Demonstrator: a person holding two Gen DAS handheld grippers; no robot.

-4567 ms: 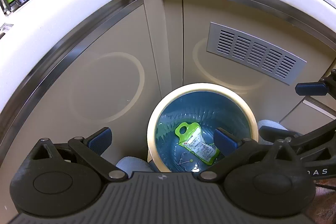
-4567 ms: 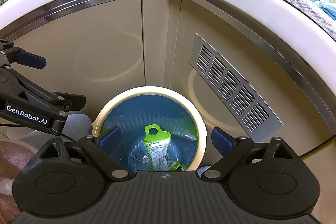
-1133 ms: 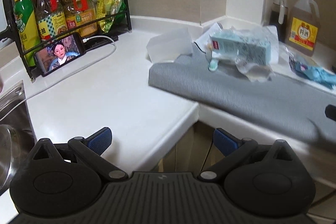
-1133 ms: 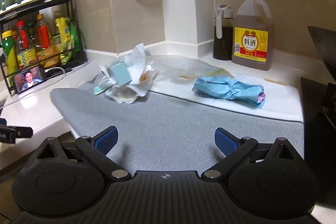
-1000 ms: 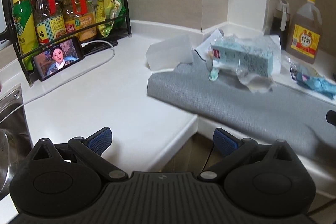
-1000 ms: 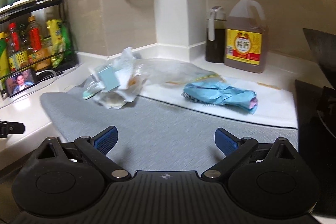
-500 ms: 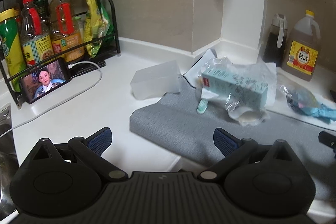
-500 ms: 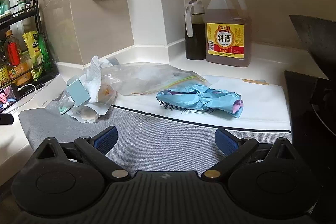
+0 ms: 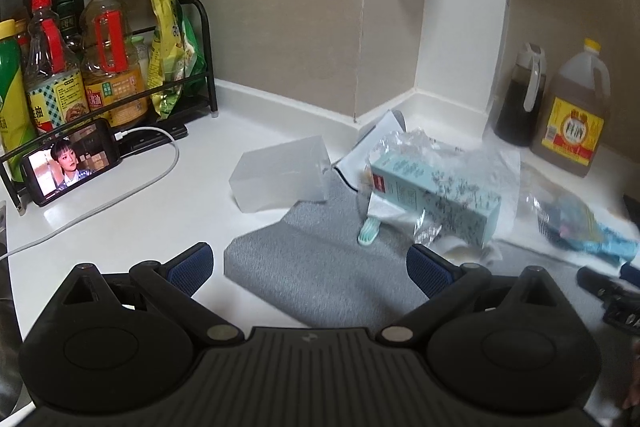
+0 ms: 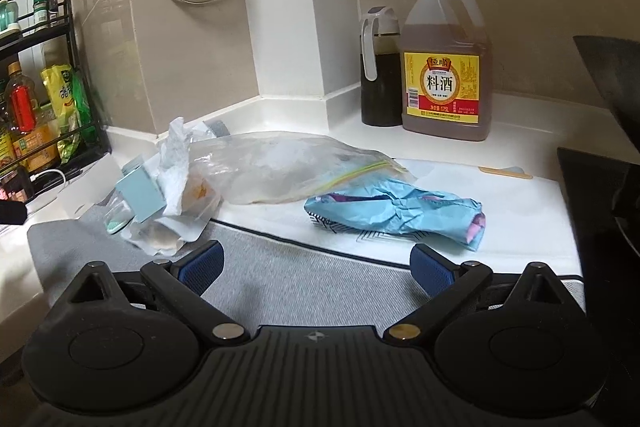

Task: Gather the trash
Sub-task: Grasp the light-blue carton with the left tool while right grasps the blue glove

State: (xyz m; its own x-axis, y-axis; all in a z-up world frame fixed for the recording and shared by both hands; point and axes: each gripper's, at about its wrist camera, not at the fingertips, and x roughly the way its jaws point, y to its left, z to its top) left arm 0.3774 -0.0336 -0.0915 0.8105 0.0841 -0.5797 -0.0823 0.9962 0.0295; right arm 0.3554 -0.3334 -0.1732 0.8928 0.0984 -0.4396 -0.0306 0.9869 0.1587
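The trash lies in a loose heap on the table in the kitchen corner. Nearest your right gripper point(image 10: 316, 267) is a crumpled light-blue wrapper point(image 10: 394, 213), resting on a white sheet point(image 10: 520, 211) just beyond the grey mat point(image 10: 280, 279). Behind the wrapper and touching it lies a clear zip bag point(image 10: 288, 167), its far end running into a crumpled white tissue point(image 10: 176, 155). Against that tissue leans a pale teal carton point(image 9: 436, 193), with clear film bunched around it and a mint-green toothbrush head point(image 9: 370, 229) poking out underneath onto the mat. Left of the carton, a frosted plastic box point(image 9: 282, 179) lies on the bare white table point(image 9: 120, 227).

Your left gripper point(image 9: 310, 267) hovers over the near corner of the mat, short of the carton; its jaws are spread wide with nothing between them. Your right gripper's jaws are likewise wide apart and empty, hanging over the mat in front of the wrapper.

At the wall stand a yellow-labelled cooking wine jug point(image 10: 446, 67) and, just beside it, a dark sauce dispenser point(image 10: 380, 75). Far left, a black rack point(image 9: 188, 27) holds bottles, with a phone point(image 9: 72, 161) propped in front.
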